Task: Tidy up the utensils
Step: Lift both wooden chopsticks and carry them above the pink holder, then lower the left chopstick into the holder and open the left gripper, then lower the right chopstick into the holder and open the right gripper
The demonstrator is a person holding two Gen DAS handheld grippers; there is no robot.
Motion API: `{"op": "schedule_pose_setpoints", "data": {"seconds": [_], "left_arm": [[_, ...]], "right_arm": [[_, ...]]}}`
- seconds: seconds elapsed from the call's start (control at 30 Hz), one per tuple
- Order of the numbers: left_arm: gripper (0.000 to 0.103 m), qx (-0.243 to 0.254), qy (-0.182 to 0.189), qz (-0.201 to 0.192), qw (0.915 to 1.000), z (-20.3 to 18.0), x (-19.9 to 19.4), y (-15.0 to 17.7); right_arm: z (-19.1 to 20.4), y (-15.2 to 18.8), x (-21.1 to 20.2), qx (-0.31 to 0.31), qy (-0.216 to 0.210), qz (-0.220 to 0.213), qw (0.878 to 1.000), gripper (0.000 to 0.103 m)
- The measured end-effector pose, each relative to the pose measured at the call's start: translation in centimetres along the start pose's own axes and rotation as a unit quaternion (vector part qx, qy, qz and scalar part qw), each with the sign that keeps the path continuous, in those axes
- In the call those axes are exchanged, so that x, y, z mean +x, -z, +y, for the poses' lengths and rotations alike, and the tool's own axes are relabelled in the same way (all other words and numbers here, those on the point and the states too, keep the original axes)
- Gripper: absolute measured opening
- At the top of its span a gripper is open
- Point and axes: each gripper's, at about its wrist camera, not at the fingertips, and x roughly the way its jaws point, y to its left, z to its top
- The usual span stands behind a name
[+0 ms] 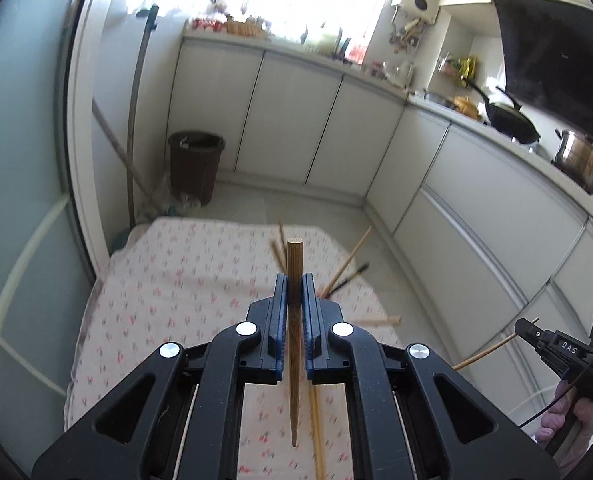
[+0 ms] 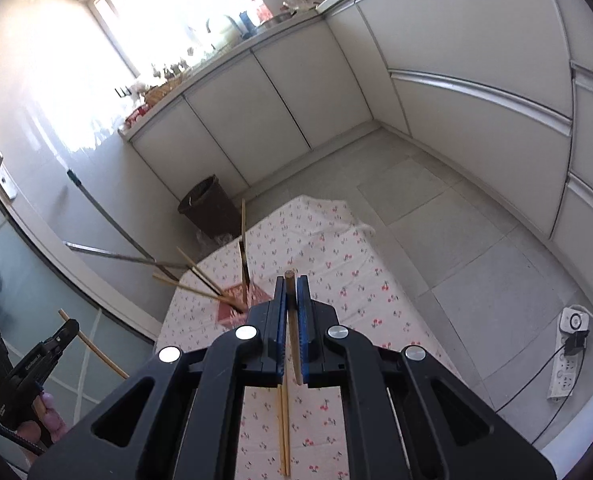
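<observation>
chopsticks are what both tools hold. left wrist view: one dark brown chopstick (image 1: 294, 344) is clamped between the pads of the left tool (image 1: 295, 292), blunt end forward, tip pointing back. ahead and right of the tool about six chopsticks (image 1: 346, 266) stand fanned, their holder hidden behind the tool. two pale ones (image 1: 318, 432) lie under it on the floral-clothed counter (image 1: 168, 280). far right, the right tool (image 1: 525, 327) grips one.

right wrist view: the right tool (image 2: 291, 292) is clamped on one pale chopstick (image 2: 293, 344). forward-left, four or five chopsticks (image 2: 200, 276) lean in a reddish holder (image 2: 232, 308). two pale chopsticks (image 2: 284, 428) lie below.
</observation>
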Motion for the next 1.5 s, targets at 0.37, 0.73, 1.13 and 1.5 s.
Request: {"op": "schedule_pose_setpoints", "data": {"seconds": [0.37, 0.73, 1.13, 1.5], "left_arm": [[0.006, -0.016, -0.04, -0.054, 0.9976, -2.7, 5.4, -5.9], [0.013, -0.054, -0.077, -0.045, 0.9946, -0.8, 12.5, -4.6], [0.032, -0.109, -0.066, -0.032, 0.9913, 4.2, 6.4, -1.5], [0.033, -0.098, -0.055, -0.005, 0.9937, 4.1, 7.4, -1.2]], "right_arm": [[1.9, -7.9, 0.8, 0.032, -0.04, -0.079, 0.996, 0.005], [5.0, -8.4, 5.1, 0.011, -0.058, -0.063, 0.996, 0.005], [9.4, -7.8, 6.3, -0.026, -0.056, -0.046, 0.997, 0.005], [12.1, -5.4, 12.5, -0.056, -0.045, -0.024, 0.997, 0.009]]}}
